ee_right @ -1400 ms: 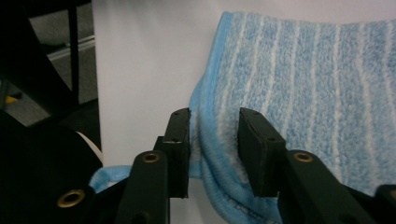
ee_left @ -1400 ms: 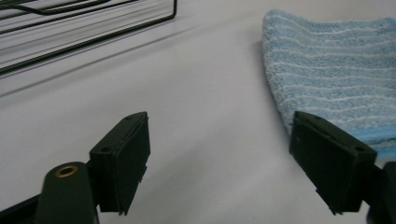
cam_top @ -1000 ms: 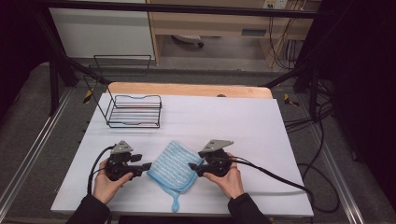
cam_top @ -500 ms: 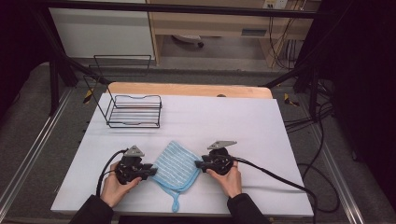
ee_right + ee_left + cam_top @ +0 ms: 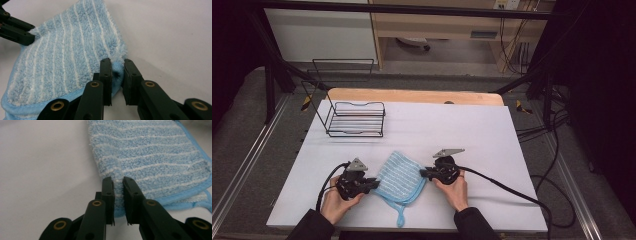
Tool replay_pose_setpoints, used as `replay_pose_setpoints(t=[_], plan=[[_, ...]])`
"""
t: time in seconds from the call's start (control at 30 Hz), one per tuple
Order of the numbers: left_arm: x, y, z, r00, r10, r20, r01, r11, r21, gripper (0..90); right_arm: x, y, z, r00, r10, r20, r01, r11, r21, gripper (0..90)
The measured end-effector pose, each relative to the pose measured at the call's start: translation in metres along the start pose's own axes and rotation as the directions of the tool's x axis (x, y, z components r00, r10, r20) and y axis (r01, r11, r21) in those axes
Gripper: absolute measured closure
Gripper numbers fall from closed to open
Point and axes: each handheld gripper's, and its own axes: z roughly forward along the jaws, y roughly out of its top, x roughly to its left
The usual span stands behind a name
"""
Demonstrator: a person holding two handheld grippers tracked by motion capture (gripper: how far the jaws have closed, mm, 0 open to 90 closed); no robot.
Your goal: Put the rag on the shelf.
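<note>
Cloth (image 5: 401,176) with blue and white stripes lies flat on the white table (image 5: 492,135), between the two claws. Left gripper (image 5: 371,184) has just been closing and now pinches the cloth's left corner between its jaws. Right gripper (image 5: 424,173) has also just been closing and pinches the right corner. Far behind the left gripper stands a black wire rack (image 5: 356,119).
</note>
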Motion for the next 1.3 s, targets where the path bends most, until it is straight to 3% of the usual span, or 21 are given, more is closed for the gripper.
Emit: replay_pose_setpoints(t=[0.13,0.37,0.6,0.73,0.87,1.0,1.17,1.3], plan=[[-0.004,-0.008,-0.006,1.0,-0.008,-0.001,0.008,1.0,-0.003,80.3,0.002,0.009,0.006,0.9989,-0.045,0.012,0.045,0.999,0.004,80.4],[-0.012,-0.019,-0.017,0.9993,-0.023,-0.03,0.023,0.9997,-0.002,80.1,0.008,0.03,0.022,0.9931,-0.117,-0.007,0.117,0.993,0.006,80.5],[-0.012,-0.023,-0.018,0.9988,-0.028,-0.039,0.028,0.9996,-0.01,76.4,0.007,0.032,0.034,0.9894,-0.144,-0.015,0.145,0.989,0.01,76.2],[-0.009,-0.02,-0.023,0.9994,-0.009,-0.033,0.008,0.9997,-0.021,68.1,0.008,0.034,0.024,0.9889,-0.148,0.006,0.148,0.989,-0.016,61.2],[-0.002,-0.015,-0.032,0.9992,-0.004,-0.041,0.001,0.998,-0.062,54.4,0.002,0.034,0.003,0.9928,-0.117,0.026,0.118,0.991,-0.055,40.6],[0.008,-0.01,-0.035,0.9991,-0.013,-0.041,0.01,0.9973,-0.073,39.2,-0.009,0.025,-0.018,0.996,-0.079,0.041,0.082,0.994,-0.079,22.1],[0.016,-0.004,-0.031,0.9993,-0.014,-0.034,0.011,0.998,-0.063,25.3,-0.019,0.006,-0.037,0.9967,-0.063,0.05,0.067,0.995,-0.074,9.9],[0.018,0.003,-0.029,0.9997,-0.001,-0.026,-0.001,0.9977,-0.068,17.6,-0.022,-0.007,-0.043,0.9973,-0.056,0.047,0.059,0.995,-0.079,6.0]])
